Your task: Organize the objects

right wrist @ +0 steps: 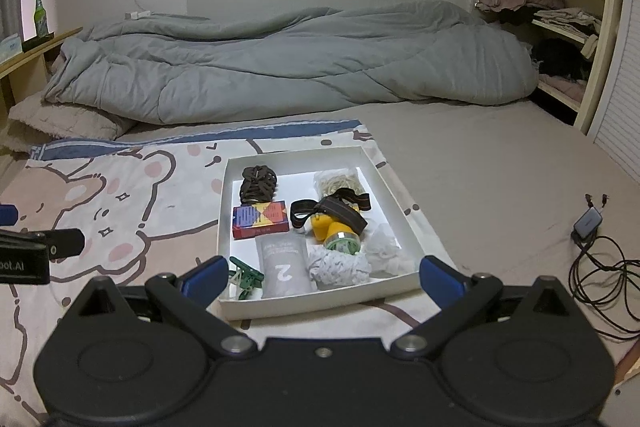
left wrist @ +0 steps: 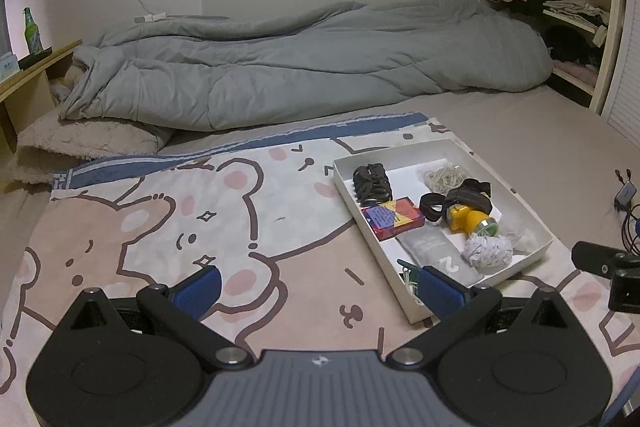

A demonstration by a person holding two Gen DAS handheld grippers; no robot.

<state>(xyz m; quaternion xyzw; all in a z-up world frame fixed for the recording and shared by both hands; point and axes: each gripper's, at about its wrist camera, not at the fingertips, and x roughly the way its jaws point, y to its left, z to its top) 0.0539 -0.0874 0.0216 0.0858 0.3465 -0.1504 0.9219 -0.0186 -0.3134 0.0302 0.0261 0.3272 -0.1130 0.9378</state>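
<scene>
A white shallow tray [right wrist: 400,199] [left wrist: 344,187] lies on a cartoon bear cloth on the bed. In it are a dark hair claw [right wrist: 258,183], a red card box [right wrist: 260,219], a yellow headlamp with black strap [right wrist: 332,223], a bag of rubber bands [right wrist: 340,181], a grey pouch marked 2 [right wrist: 284,267], a crumpled paper ball [right wrist: 340,267] and green clips [right wrist: 246,279]. My right gripper [right wrist: 322,277] is open and empty over the tray's near edge. My left gripper [left wrist: 320,285] is open and empty, left of the tray, above the cloth.
A rumpled grey duvet [right wrist: 280,67] lies across the back of the bed. Shelves with clothes [right wrist: 560,27] stand at the right. A green bottle [right wrist: 40,15] stands on a ledge at the left. A small hub with black cables [right wrist: 592,251] lies on the sheet to the right.
</scene>
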